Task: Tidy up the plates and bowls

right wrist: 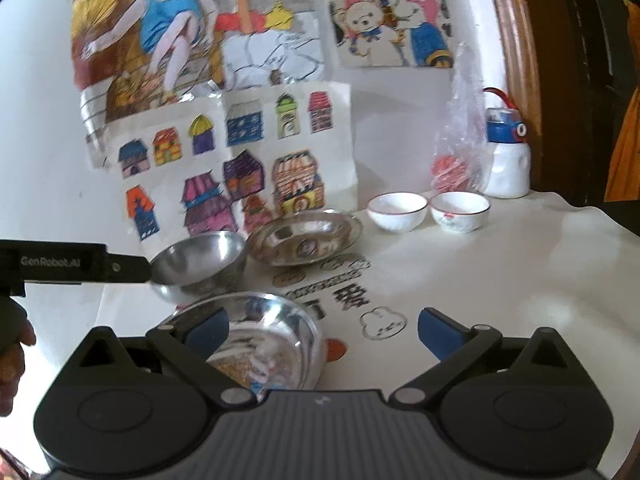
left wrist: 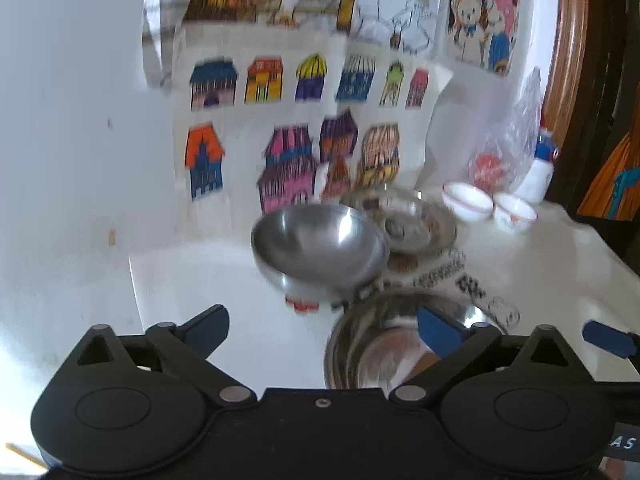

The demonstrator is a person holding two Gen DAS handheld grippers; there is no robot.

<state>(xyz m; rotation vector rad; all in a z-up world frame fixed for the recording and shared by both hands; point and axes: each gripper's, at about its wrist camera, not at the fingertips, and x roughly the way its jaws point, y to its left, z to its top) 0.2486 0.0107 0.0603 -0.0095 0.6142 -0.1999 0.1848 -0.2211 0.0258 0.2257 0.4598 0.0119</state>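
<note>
"GenRobot.AI" printed on left gripper point(right wrist: 150, 270) at nine o'clock — apparently pinching steel bowl point(right wrist: 200, 266) rim, right gripper point(right wrist: 322, 330) spread wide, white tablecloth point(right wrist: 500, 280), drawings point(right wrist: 240, 160) taped on wall.

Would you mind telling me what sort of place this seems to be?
Probably a family home, at a table against a wall: children's coloured drawings are taped up, steel bowls and small white bowls sit on the cloth, and a child's water bottle stands behind.

Three round polished steel bowls point(right wrist: 200, 264) point(right wrist: 304, 236) point(right wrist: 264, 340) seen as mirror-glossy metal, two small white glazed ceramic bowls point(right wrist: 397, 210) point(right wrist: 459, 210) glossy, white tablecloth point(right wrist: 500, 280) matt, crinkled clear plastic bag point(right wrist: 460, 140) shiny, coloured paper drawings point(right wrist: 240, 160) matt, wooden frame point(right wrist: 516, 60) varnished, grippers' black plastic matt
</note>
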